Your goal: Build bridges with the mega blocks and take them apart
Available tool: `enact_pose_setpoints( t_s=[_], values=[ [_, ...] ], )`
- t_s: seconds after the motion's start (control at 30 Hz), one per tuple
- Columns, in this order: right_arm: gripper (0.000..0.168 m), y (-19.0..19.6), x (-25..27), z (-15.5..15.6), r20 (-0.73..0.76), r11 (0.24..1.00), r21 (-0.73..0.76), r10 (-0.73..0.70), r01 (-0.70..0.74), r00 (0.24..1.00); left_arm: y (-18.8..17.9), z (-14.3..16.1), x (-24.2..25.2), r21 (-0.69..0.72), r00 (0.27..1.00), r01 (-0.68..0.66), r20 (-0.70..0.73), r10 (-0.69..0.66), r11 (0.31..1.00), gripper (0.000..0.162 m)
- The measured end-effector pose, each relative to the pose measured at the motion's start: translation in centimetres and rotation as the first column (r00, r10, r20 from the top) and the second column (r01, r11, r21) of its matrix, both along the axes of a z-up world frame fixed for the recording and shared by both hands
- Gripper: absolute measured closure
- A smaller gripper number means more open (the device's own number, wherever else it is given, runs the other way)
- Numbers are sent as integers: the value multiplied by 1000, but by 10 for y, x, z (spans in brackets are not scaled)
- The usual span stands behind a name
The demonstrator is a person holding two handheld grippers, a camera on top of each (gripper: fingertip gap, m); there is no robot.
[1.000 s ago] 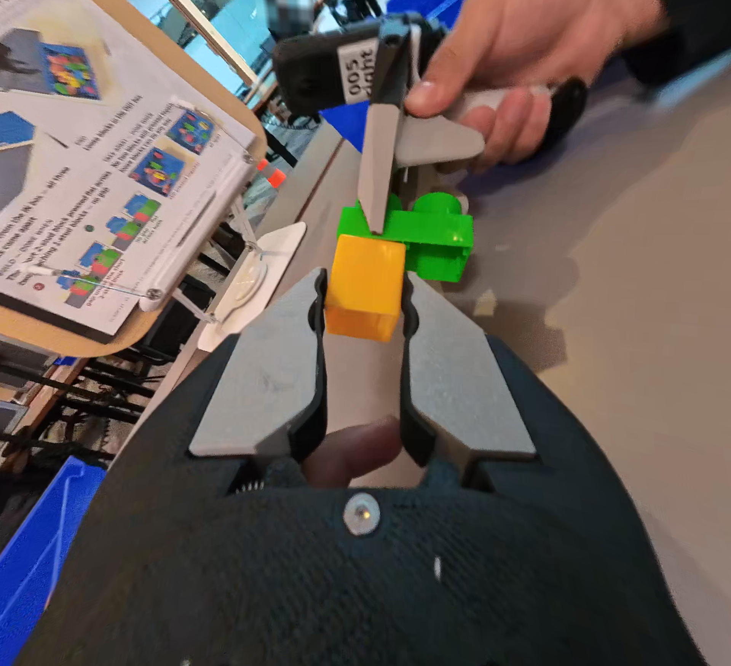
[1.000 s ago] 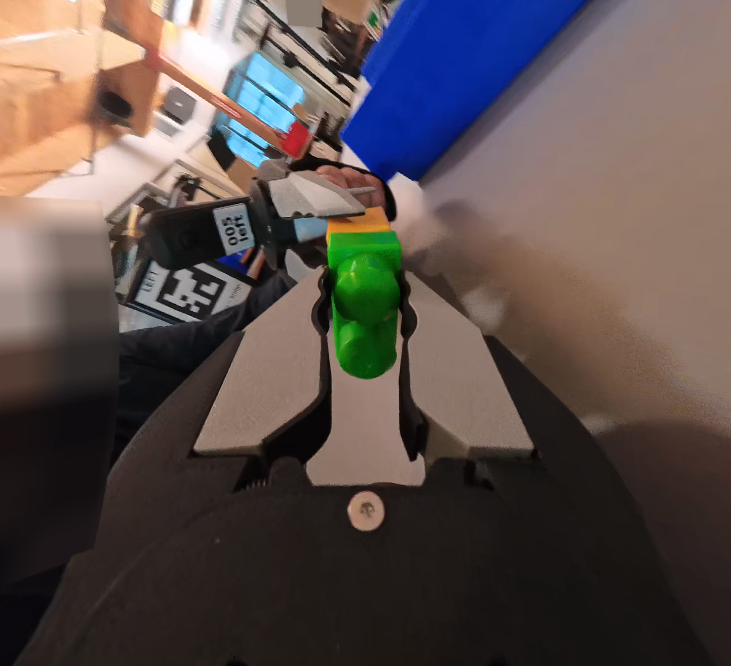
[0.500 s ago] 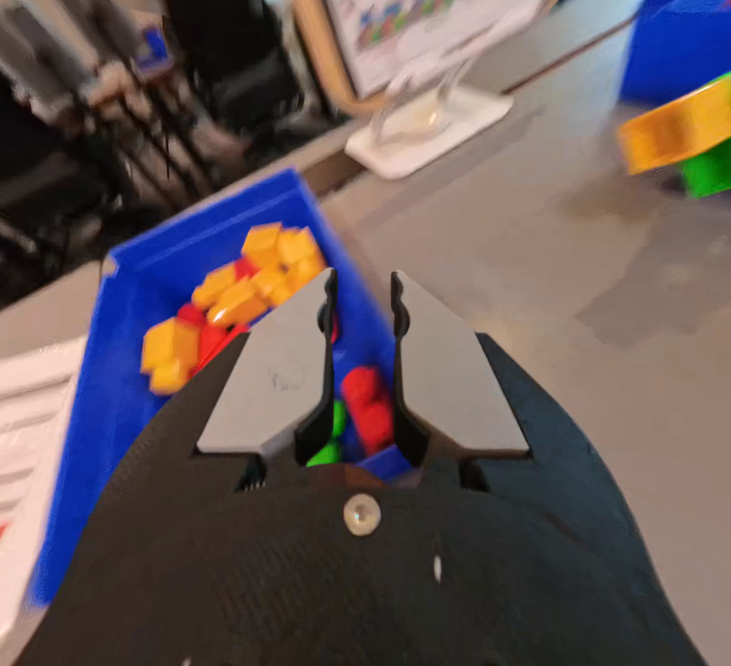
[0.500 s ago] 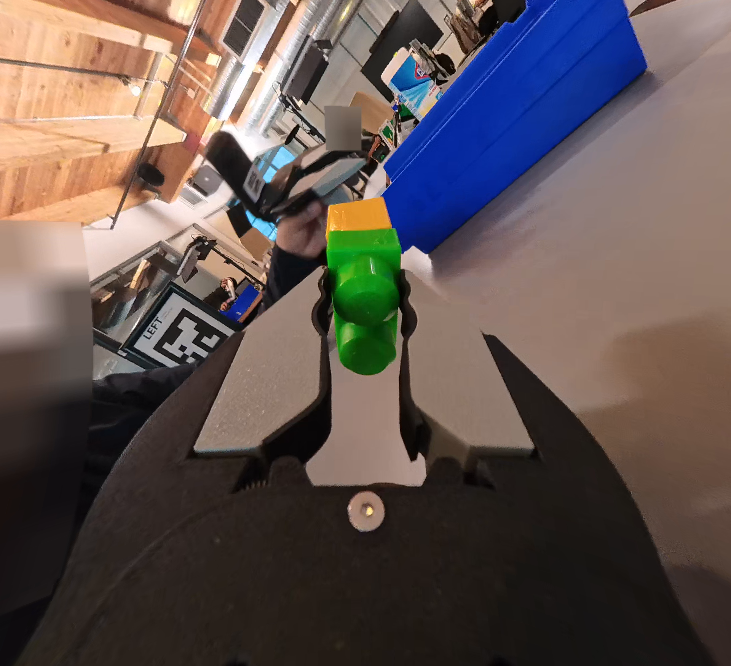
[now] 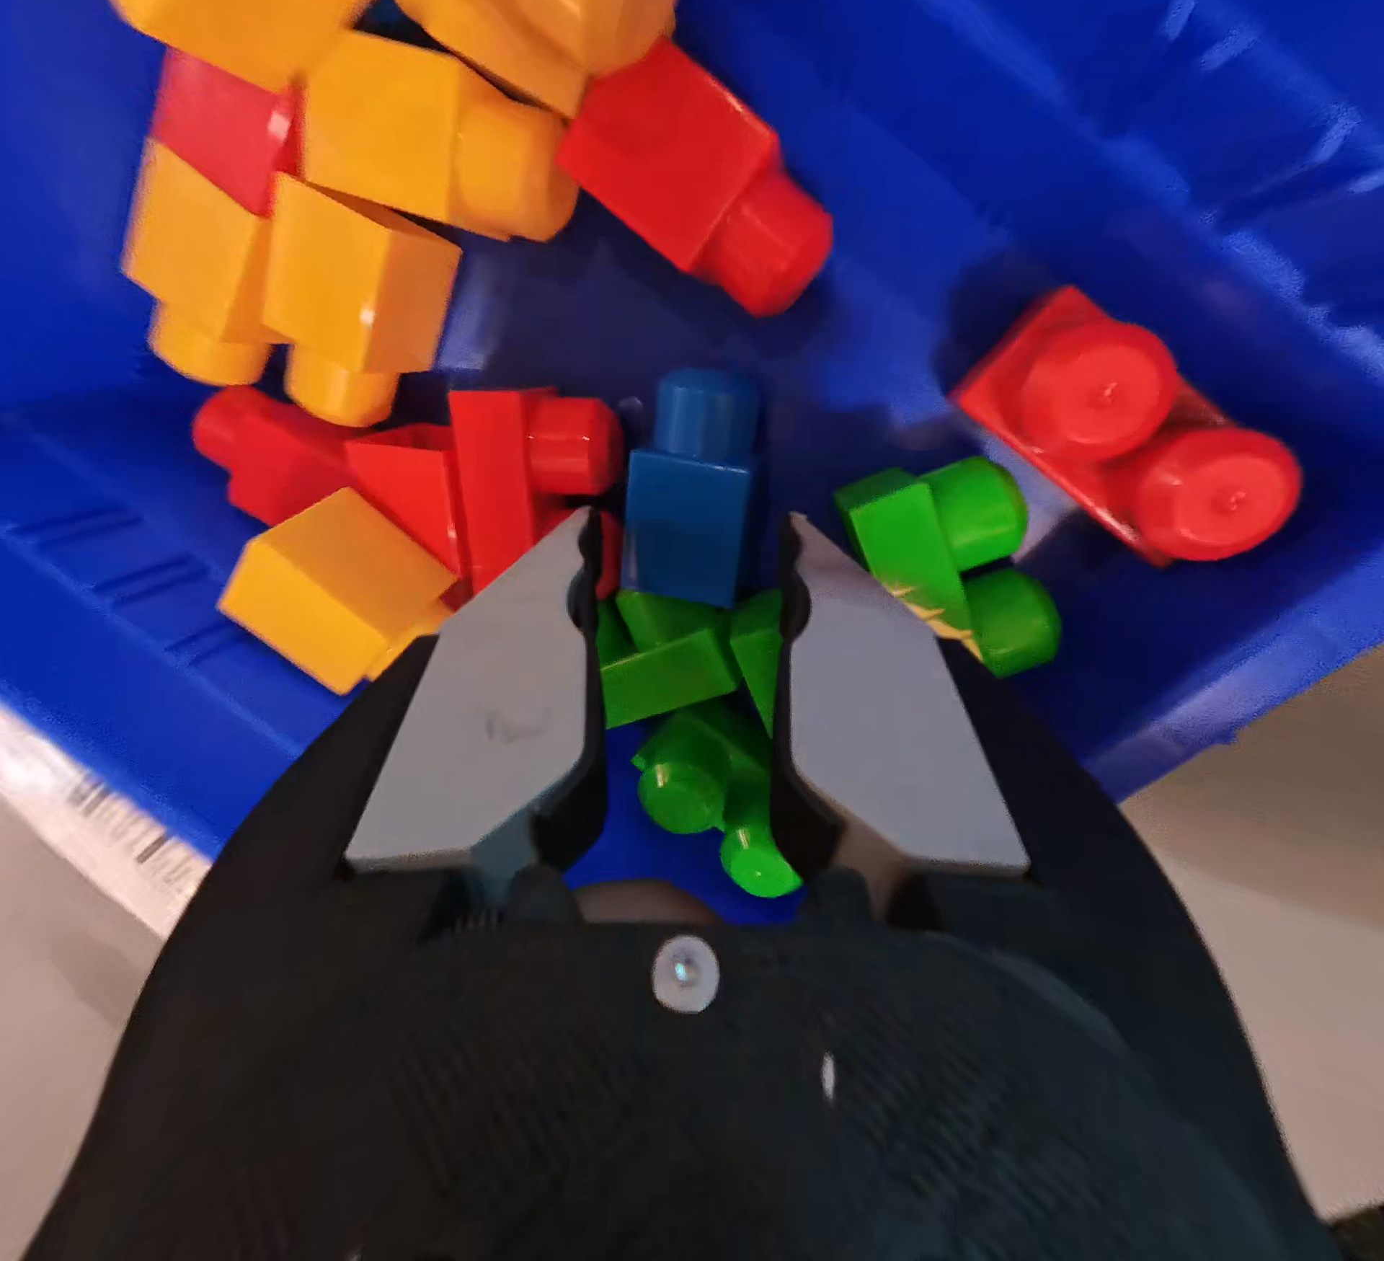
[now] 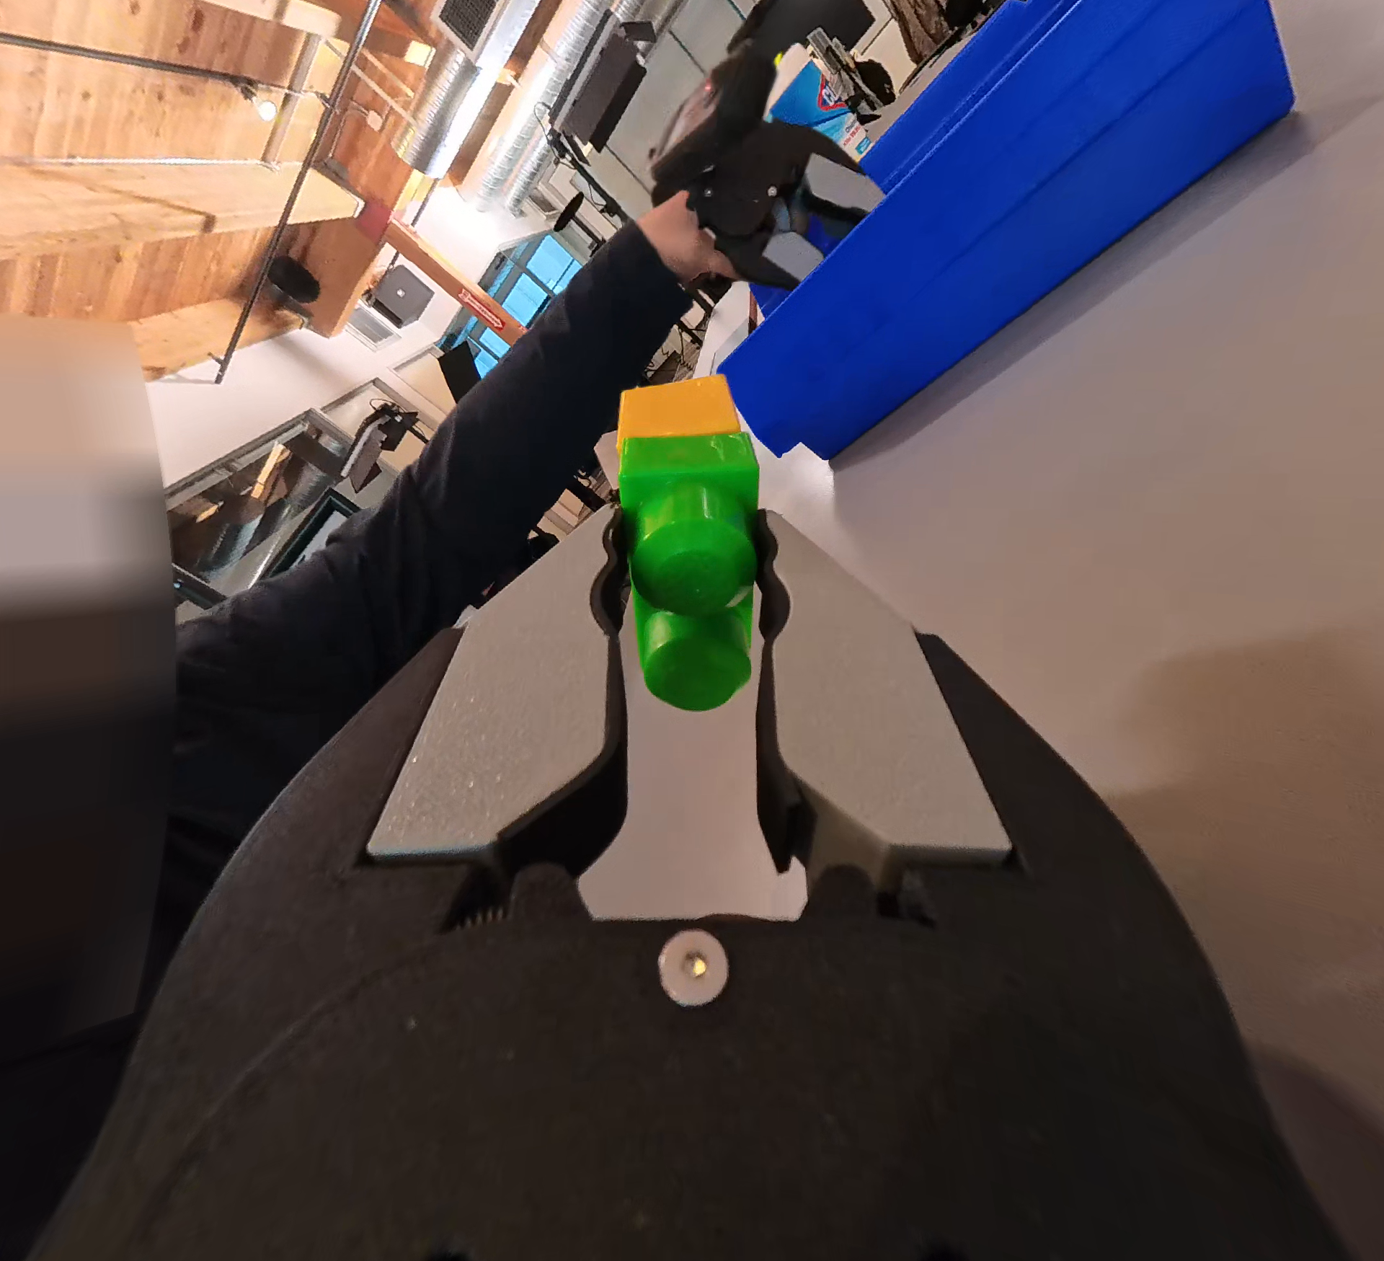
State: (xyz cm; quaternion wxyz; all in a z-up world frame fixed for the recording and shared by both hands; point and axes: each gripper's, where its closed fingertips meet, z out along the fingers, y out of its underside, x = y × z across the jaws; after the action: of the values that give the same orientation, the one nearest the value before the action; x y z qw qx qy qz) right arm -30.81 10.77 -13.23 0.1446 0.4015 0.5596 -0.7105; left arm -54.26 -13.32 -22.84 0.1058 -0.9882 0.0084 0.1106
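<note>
Left tool [image 5: 685, 536] is spread apart with nothing between the fingers, poking down into the blue bin [image 5: 1048, 101]. Right past its tips lies a dark blue one-stud block [image 5: 693, 513], stud pointing away from the camera. Under and between the fingers there's a jumble of green blocks [image 5: 674, 671], and another green two-stud block [image 5: 951, 551] sits just beside the right-hand finger. Further out: a red two-stud block [image 5: 1131, 423] on its side near the bin wall, a red one-stud block [image 5: 689, 176] above the middle, a clump of red pieces [image 5: 449, 468] to the left, and a big heap of yellow blocks [image 5: 359, 124] in the top left, pretty blurry.

Right tool [image 6: 689, 540] is pinched tight on a green two-stud block [image 6: 689, 551], studs facing the camera, with a yellow block [image 6: 678, 407] stuck to its far end. That pair is held up over the grey counter [image 6: 1086, 513]. Beyond it the blue bin [image 6: 1011, 214] stands on the counter, and you can see the left tool [image 6: 779, 236] dipped over its near end, held by a hand [image 6: 674, 236] in a dark sleeve.
</note>
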Motion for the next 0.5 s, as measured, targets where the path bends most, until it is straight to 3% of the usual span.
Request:
enact_pose_setpoints(
  t_s=[0.1, 0.33, 0.5],
  values=[
    [137, 3, -2, -2, 13, 1000, -2, -7, 7, 1000, -16, -21, 3, -113, 998, 45, 52, -40, 993, 124],
    [137, 14, -12, -9, 66, 997, -21, -75, 76, 995, 4, -5, -5, 29, 988, 111, -114, -107, 993, 128],
    [137, 19, -17, -10, 90, 992, -40, -118, 122, 989, 11, 35, 1, 148, 942, 139, -325, -85, 979, 127]
  ],
)
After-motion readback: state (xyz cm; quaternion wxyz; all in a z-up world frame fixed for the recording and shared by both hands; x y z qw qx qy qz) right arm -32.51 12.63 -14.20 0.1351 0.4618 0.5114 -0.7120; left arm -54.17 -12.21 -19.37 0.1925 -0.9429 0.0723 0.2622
